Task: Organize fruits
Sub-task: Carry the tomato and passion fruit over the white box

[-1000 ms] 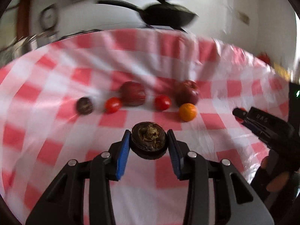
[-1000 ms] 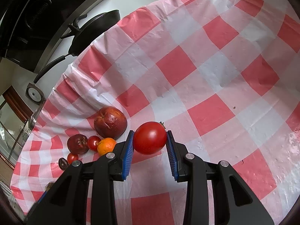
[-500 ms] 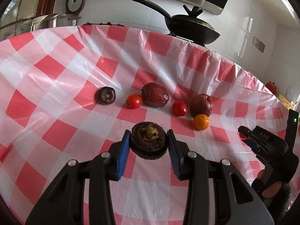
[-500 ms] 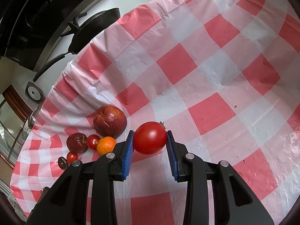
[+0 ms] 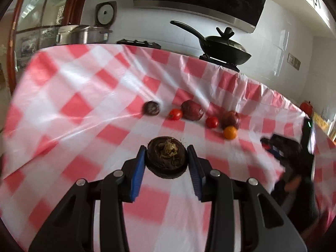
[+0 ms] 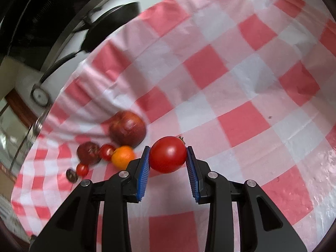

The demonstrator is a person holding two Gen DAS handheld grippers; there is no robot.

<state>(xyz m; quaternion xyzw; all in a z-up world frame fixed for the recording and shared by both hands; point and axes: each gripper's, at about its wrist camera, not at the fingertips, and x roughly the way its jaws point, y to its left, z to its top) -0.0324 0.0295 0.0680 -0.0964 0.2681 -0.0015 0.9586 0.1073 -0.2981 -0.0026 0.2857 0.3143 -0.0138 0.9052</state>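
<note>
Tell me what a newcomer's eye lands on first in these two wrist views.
First, the bright red tomato clamped between the right gripper's blue pads, low in the middle of the right wrist view. Next, the dark, shrivelled fruit pinched the same way in the left gripper. Beyond both, a loose row of fruit lies on the red-and-white checked tablecloth, ending in a small orange.

Two wrist cams, both angled down over the checked tablecloth [image 5: 84,109].
Left cam faces the far edge w/ the pan [image 5: 224,50]; right cam looks across from the right side. Both share the fruit row [image 5: 192,110] [image 6: 127,129] near the far edge.
</note>
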